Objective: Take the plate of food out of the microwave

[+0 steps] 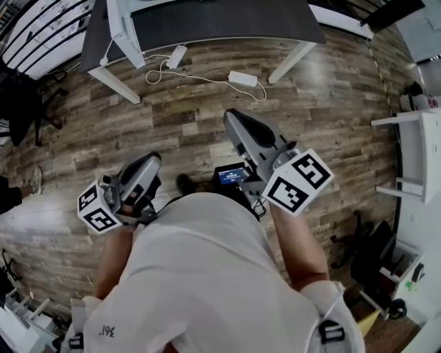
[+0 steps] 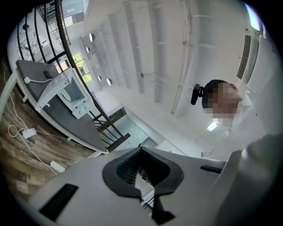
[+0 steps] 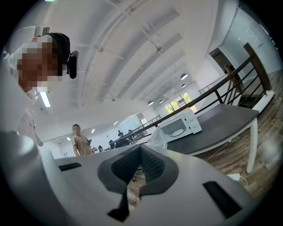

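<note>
Both tongs are closed with nothing between them. The left tongs [image 2: 140, 148] show their jaws meeting tip to tip in their own view, and the right tongs [image 3: 140, 147] look just the same in theirs. From the head view I see them held out in front of my body over the wood floor [image 1: 186, 117], the right one reaching nearer the table [image 1: 227, 21] than the left. Neither touches anything.

I find the microwave [image 3: 180, 127] well apart from both tongs, standing on that dark-topped table with white legs. In the right gripper view its door [image 3: 158, 137] looks swung open toward the picture's left. A pale oval shows in the cavity, which I take for the plate [image 3: 179, 132]; at this size I cannot tell whether food lies on it. The left gripper view catches the same microwave, tilted and far off.

On the floor under the table lie loose white cables and an adapter [image 1: 241, 78]. Another person [image 3: 80, 140] stands far back in the right gripper view.
</note>
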`<action>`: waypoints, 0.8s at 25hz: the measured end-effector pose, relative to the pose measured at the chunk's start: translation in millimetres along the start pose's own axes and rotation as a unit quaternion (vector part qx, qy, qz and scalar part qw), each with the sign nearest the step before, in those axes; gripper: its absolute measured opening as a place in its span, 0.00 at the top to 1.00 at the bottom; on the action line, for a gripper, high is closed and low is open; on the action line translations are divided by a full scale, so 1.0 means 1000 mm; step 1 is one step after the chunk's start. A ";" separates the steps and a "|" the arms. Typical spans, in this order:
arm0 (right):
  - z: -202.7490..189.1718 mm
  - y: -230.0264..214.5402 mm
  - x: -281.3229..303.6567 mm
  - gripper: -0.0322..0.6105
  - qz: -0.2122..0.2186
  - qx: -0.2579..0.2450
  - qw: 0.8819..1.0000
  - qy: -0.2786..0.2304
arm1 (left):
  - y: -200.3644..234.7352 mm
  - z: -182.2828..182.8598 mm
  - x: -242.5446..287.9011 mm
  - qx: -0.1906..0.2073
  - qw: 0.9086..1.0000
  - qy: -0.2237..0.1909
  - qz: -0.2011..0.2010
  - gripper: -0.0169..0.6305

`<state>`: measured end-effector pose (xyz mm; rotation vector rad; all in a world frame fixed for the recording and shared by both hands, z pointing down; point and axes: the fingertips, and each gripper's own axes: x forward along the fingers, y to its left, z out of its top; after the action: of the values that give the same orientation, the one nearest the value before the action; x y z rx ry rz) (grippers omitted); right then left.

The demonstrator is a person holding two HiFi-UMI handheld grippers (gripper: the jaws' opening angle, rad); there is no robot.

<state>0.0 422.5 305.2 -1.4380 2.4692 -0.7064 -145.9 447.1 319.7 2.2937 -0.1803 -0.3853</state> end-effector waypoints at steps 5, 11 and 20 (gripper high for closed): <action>-0.001 -0.001 0.000 0.95 -0.003 -0.002 1.000 0.000 | 0.002 0.000 0.001 -0.001 1.000 0.004 0.004 0.96; -0.004 0.003 -0.002 0.95 0.002 -0.001 1.000 -0.001 | 0.004 -0.002 0.002 0.000 1.000 0.010 0.006 0.96; 0.000 0.021 -0.001 0.95 0.030 -0.009 0.999 -0.012 | 0.005 -0.002 0.001 0.005 1.000 0.014 0.009 0.96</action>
<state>-15.5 432.1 294.7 -1.3651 2.4938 -0.6536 -144.4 444.9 324.2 2.3055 -0.1878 -0.3433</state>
